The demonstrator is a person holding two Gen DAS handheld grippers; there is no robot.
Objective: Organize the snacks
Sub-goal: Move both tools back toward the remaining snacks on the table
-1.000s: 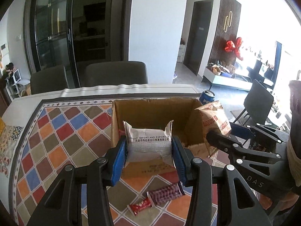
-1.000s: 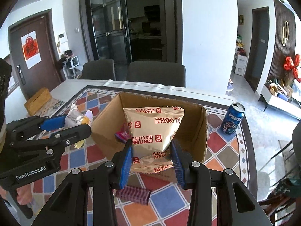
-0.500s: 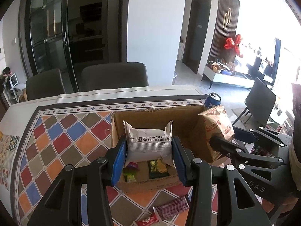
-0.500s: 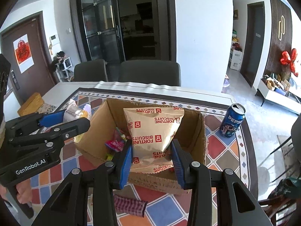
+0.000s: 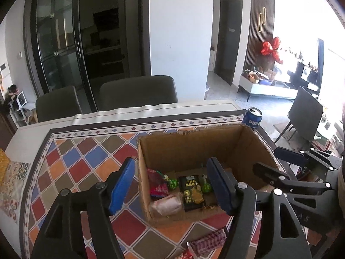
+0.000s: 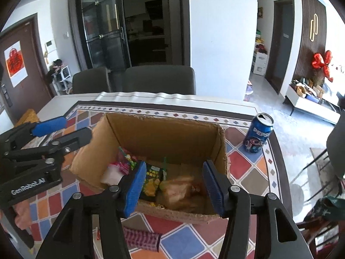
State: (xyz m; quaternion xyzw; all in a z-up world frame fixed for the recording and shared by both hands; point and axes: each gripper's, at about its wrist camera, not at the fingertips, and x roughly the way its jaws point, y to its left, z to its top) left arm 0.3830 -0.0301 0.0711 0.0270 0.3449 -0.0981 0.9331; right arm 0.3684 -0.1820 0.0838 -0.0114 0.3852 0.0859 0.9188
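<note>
An open cardboard box (image 5: pixel 194 129) (image 6: pixel 163 122) stands on the checked tablecloth with several snack packets in it. My left gripper (image 5: pixel 171 185) hangs over the box's left part. Its jaws are opening and nothing is between the blue pads. A pale packet (image 5: pixel 166 204) lies blurred below it, beside a black packet (image 5: pixel 192 192). My right gripper (image 6: pixel 173 187) hangs over the box's near right side, its jaws also opening and empty. A tan biscuit bag (image 6: pixel 179 190) lies blurred under it. Each view shows the other gripper beside the box: the right gripper (image 5: pixel 273 164) and the left gripper (image 6: pixel 64 131).
A blue Pepsi can (image 6: pixel 257 136) (image 5: pixel 252 118) stands right of the box near the table edge. A maroon checked wrapper (image 6: pixel 142 238) (image 5: pixel 207 240) and a red wrapper (image 5: pixel 185 254) lie on the cloth in front of the box. Two grey chairs (image 6: pixel 159 79) stand at the far side.
Both grippers moved forward over the box and then opened. The white packet left the left gripper and the biscuit bag left the right one. Both now lie in the box.
</note>
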